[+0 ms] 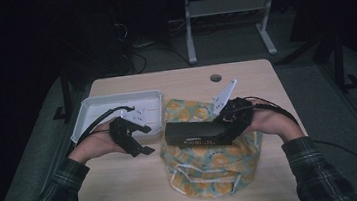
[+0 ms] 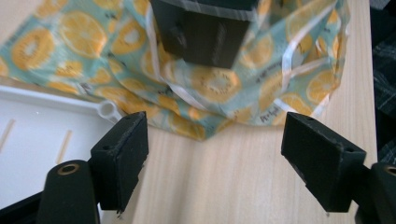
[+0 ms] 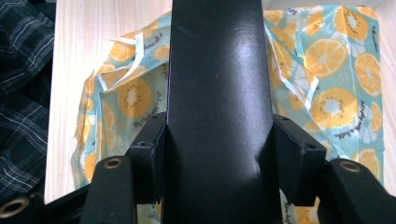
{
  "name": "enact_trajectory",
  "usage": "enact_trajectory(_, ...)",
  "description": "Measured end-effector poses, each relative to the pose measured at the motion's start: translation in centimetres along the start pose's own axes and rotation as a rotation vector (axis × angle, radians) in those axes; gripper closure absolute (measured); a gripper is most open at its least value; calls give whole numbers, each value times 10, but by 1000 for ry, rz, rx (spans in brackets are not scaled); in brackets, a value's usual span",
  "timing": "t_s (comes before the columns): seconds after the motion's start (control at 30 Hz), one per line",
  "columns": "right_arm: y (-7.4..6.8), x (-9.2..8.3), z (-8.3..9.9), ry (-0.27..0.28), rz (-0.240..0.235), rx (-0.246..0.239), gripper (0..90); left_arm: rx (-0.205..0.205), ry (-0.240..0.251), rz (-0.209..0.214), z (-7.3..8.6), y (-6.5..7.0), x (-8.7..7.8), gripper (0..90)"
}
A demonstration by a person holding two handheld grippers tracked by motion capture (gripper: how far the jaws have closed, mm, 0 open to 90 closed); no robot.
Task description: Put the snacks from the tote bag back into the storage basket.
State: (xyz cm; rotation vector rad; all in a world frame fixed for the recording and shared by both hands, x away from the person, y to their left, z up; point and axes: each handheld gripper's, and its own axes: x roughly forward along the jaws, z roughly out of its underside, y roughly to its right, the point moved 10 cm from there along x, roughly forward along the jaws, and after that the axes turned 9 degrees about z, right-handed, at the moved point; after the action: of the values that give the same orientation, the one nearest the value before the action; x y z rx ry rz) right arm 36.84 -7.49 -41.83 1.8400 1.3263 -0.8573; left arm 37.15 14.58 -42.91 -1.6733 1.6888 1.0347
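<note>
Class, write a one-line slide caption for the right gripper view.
Right tongs clamp a long black box above an orange-print cloth bag on the wooden table.

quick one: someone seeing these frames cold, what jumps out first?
Probably the long black box, clamped at one end by the right gripper and held over the middle of the table. Next, the bright orange-slice patterned bag crumpled on the wooden table under the box. Then the left gripper, jaws open with nothing between them, just in front of a white tray at the table's back left.
</note>
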Motion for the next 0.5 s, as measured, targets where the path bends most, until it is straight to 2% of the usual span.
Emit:
enact_trajectory(0.27, -5, 9, -9, -5, -15, -27, 420, 42, -33, -14, -16, 0, -8, 185)
enact_trajectory(0.5, -7, 18, -19, 0, -33, -47, 420, 72, -58, -18, -28, 3, -4, 170)
